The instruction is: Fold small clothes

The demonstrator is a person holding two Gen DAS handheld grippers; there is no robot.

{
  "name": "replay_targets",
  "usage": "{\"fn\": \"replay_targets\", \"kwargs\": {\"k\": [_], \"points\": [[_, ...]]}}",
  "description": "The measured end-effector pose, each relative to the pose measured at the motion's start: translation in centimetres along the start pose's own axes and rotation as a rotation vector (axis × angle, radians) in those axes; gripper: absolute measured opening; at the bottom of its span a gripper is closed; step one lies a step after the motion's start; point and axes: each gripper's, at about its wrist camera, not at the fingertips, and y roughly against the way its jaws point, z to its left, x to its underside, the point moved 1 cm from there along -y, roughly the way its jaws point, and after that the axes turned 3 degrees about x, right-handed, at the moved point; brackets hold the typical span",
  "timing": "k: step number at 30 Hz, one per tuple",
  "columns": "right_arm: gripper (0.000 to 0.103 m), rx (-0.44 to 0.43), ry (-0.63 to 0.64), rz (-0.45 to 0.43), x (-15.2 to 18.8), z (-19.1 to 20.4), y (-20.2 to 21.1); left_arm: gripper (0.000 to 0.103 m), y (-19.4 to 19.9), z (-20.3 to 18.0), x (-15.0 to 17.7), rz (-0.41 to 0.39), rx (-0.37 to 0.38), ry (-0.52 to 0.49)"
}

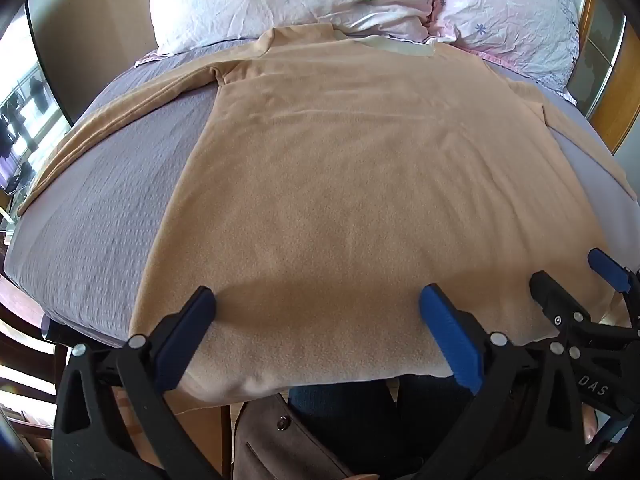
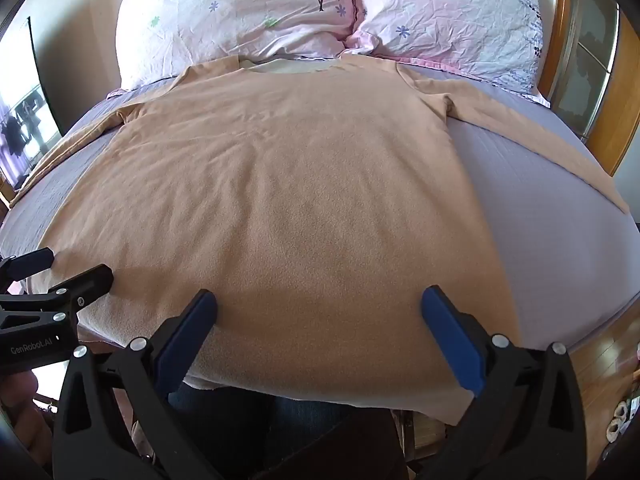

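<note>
A tan long-sleeved fleece shirt (image 1: 352, 184) lies flat on the bed, collar toward the pillows, both sleeves spread out sideways; it also shows in the right wrist view (image 2: 288, 200). My left gripper (image 1: 318, 300) is open over the shirt's bottom hem, left of centre, holding nothing. My right gripper (image 2: 320, 300) is open over the hem toward the right side, holding nothing. Each gripper shows in the other's view: the right one (image 1: 572, 276) at the right edge, the left one (image 2: 76, 268) at the left edge.
The bed has a lilac sheet (image 2: 540, 216). Two floral pillows (image 2: 248, 12) lie at the head. A wooden headboard (image 2: 560, 32) runs at the far right. A window (image 1: 20, 120) is at the left. The bed's near edge lies under the grippers.
</note>
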Motion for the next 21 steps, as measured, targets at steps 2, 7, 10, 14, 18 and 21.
{"fn": "replay_targets", "kwargs": {"k": [2, 7, 10, 14, 18, 21], "points": [[0.102, 0.000, -0.001, 0.000, -0.01, 0.00, 0.00, 0.101, 0.00, 0.00, -0.01, 0.000, 0.000, 0.000], [0.102, 0.000, -0.001, 0.001, 0.00, 0.01, 0.00, 0.101, 0.02, 0.00, -0.14, 0.001, 0.000, 0.000], [0.102, -0.001, -0.001, 0.001, -0.01, 0.00, -0.01, 0.101, 0.01, 0.00, 0.00, -0.002, 0.000, 0.000], [0.102, -0.001, 0.000, 0.002, 0.02, 0.00, 0.04, 0.101, 0.01, 0.00, 0.00, -0.002, 0.000, 0.000], [0.102, -0.001, -0.001, 0.002, -0.01, -0.01, 0.04, 0.101, 0.01, 0.00, 0.00, -0.002, 0.000, 0.001], [0.102, 0.000, -0.001, 0.003, -0.02, 0.01, 0.03, 0.101, 0.01, 0.00, 0.00, -0.002, 0.001, 0.000]]}}
